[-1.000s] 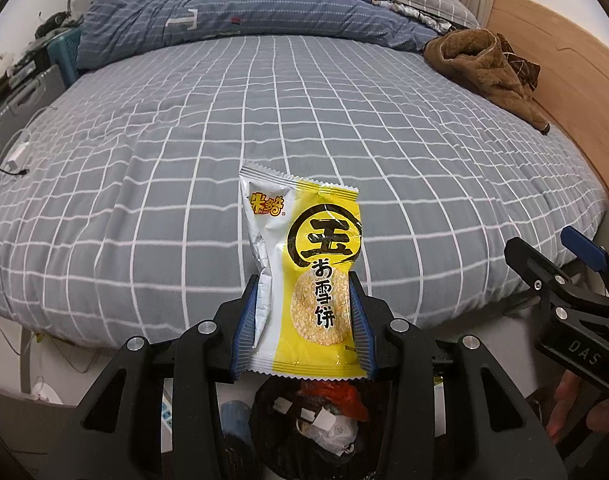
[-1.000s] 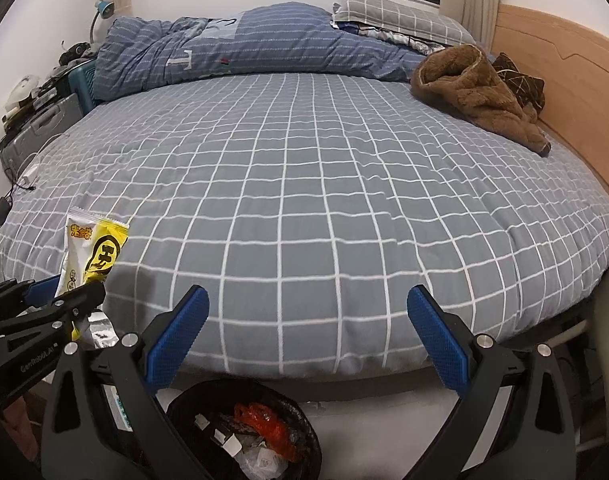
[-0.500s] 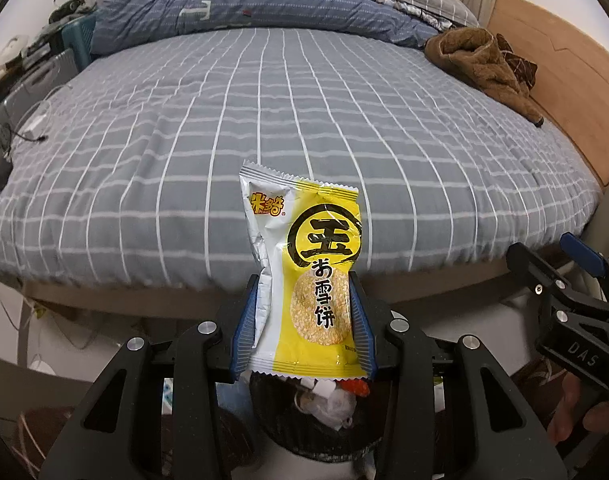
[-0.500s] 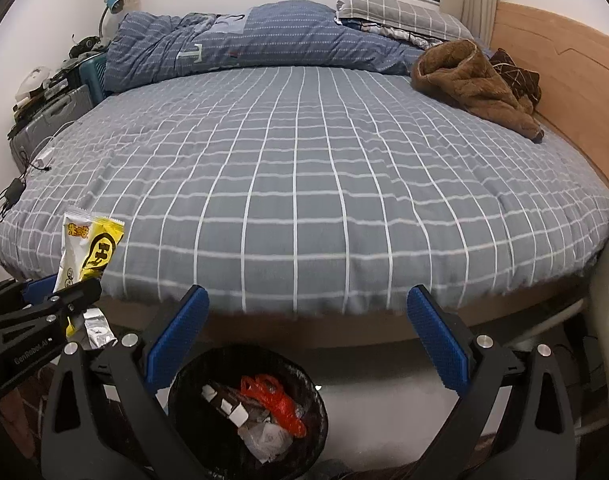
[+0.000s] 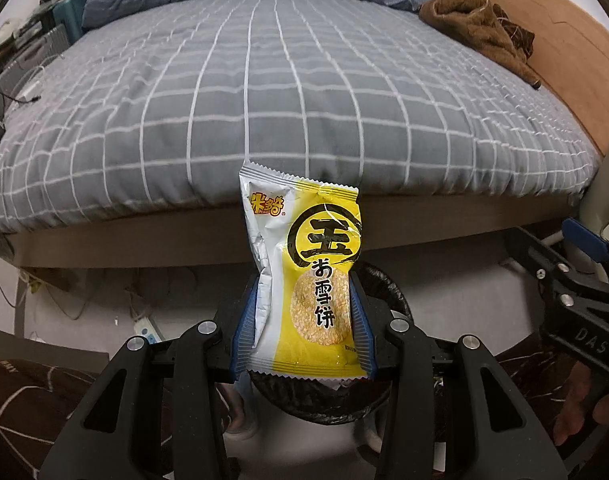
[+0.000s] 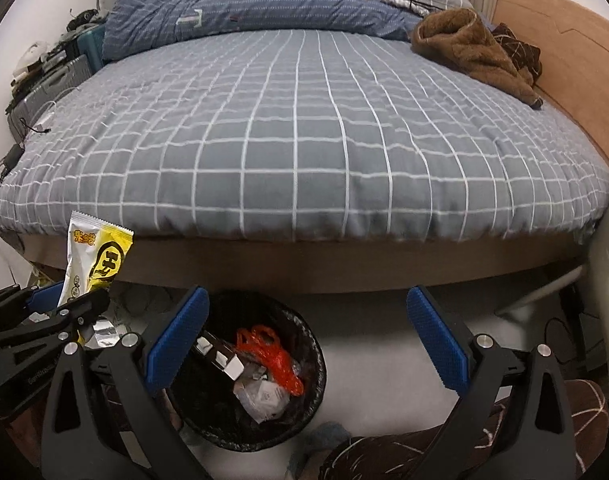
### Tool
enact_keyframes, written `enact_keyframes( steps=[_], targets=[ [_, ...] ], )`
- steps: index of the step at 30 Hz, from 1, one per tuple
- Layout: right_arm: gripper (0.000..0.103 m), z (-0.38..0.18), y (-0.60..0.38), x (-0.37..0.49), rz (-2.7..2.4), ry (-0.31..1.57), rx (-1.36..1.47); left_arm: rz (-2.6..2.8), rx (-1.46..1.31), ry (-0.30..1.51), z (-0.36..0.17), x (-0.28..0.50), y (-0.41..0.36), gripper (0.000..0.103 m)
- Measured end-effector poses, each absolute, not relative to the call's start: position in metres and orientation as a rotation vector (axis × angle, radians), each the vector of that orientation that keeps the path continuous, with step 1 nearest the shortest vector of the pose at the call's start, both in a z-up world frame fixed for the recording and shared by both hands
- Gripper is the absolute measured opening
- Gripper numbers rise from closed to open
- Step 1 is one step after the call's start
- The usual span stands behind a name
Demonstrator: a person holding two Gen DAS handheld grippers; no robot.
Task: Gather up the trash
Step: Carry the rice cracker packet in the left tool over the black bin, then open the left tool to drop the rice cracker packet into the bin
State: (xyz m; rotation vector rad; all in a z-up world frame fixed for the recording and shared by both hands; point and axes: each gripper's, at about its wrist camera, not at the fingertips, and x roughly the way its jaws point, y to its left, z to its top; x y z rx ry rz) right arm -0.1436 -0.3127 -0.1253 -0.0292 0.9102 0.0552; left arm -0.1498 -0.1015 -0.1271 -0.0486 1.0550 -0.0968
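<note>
A yellow and white snack wrapper [image 5: 304, 276] stands upright between the blue pads of my left gripper [image 5: 304, 300], which is shut on it. Right below, partly hidden by the wrapper, is the rim of a black-lined trash bin [image 5: 388, 292]. In the right wrist view the same bin [image 6: 312, 344] sits on the floor at the foot of the bed, holding an orange bag and white scraps. The wrapper [image 6: 92, 256] and left gripper [image 6: 60, 304] appear at the far left, beside the bin. My right gripper [image 6: 308, 312] is open and empty, over the bin.
A bed with a grey checked cover [image 6: 304, 140] fills the view ahead. A brown garment [image 6: 476, 52] lies at its far right by the wooden headboard. A blue duvet [image 6: 232, 4] is bunched at the back. Cables and boxes [image 6: 32, 92] crowd the left side.
Both grippers have drawn back from the bed and sunk toward the floor; the bin has come more into view. The wrapper stays gripped as before.
</note>
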Motion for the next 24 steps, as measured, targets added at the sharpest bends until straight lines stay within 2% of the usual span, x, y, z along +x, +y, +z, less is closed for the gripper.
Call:
enact_keyframes(
  steps=[19,24],
  targets=[
    [0.095,-0.208,-0.319,-0.103,0.036,1.111,-0.080,-0.119,-0.048,1.218,-0.215,-0.106,-0.102,0.042],
    [0.095,-0.221,-0.323,-0.097,0.029,1.143,-0.067,-0.132,-0.048,1.236,-0.230,-0.102,-0.110,0.049]
  ],
)
